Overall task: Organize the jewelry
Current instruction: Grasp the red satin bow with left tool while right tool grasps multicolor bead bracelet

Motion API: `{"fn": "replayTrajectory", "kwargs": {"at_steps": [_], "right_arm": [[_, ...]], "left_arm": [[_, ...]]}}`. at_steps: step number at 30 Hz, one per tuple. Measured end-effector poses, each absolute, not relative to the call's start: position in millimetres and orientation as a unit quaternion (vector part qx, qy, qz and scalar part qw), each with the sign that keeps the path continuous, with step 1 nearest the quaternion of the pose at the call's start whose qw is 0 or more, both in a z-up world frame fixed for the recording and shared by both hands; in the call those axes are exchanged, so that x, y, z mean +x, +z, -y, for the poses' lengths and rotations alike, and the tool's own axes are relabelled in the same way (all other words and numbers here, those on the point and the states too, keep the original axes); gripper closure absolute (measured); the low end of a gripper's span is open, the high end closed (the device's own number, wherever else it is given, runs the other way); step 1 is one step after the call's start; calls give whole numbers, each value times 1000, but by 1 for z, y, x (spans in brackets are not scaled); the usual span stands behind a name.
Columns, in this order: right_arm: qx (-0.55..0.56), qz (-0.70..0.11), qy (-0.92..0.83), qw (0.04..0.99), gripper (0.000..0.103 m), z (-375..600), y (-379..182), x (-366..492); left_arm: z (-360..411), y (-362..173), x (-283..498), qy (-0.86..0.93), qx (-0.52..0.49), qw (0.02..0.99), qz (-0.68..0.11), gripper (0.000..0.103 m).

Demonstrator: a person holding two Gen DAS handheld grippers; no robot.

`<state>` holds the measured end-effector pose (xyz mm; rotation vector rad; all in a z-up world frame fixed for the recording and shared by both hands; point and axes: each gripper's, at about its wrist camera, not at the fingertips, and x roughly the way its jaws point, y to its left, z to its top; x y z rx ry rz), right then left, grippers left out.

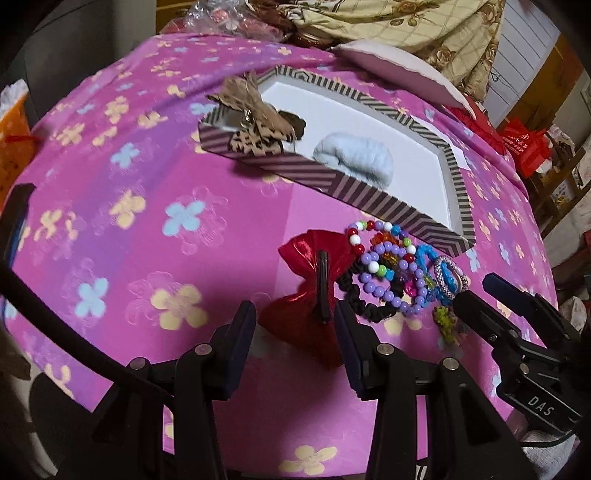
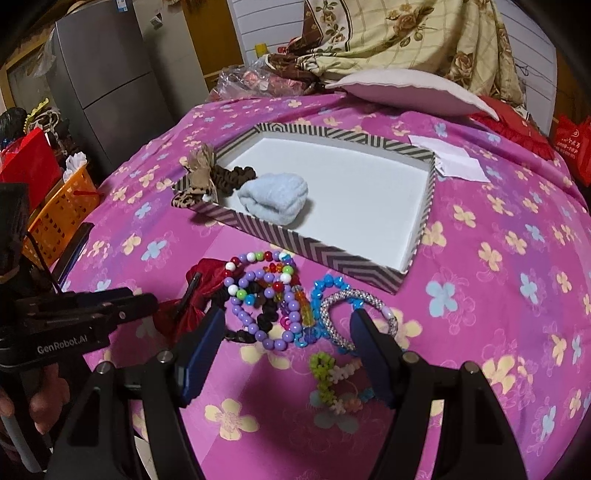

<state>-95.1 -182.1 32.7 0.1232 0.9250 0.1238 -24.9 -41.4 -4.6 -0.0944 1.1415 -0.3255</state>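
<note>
A striped box lid tray (image 2: 317,254) (image 1: 369,194) lies on the pink flowered cloth, holding a light blue fluffy scrunchie (image 2: 275,197) (image 1: 354,155) and a leopard bow (image 2: 199,177) (image 1: 251,122) over its left corner. In front lies a pile: a red satin bow clip (image 1: 310,291) (image 2: 192,295), a purple bead bracelet (image 2: 258,314) (image 1: 388,280), a blue bead bracelet (image 2: 328,284), a silver bracelet (image 2: 343,317) (image 1: 448,277) and a green-and-white bead piece (image 2: 328,373). My left gripper (image 1: 295,332) is open around the red bow. My right gripper (image 2: 288,339) is open over the bracelets.
A white pillow (image 2: 406,92) and a floral quilt (image 2: 406,33) lie behind the tray. A white paper (image 2: 450,157) lies at the tray's right. An orange basket (image 2: 59,218) and a grey fridge (image 2: 103,81) stand off the left edge. Red bags (image 1: 528,147) stand at the right.
</note>
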Motion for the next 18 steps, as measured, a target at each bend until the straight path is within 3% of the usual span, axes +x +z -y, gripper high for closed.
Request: {"fn": "replayTrajectory", "kwargs": {"at_steps": [14,18], "right_arm": [[51,-454,66,887,30,180,23,-79],[58,-458,72,884,38,181,19,-62]], "left_arm": [[63,-30,-9,-140,-24,828,-543,38],[60,-33,-4,-127,-22,831,-541,38]]}}
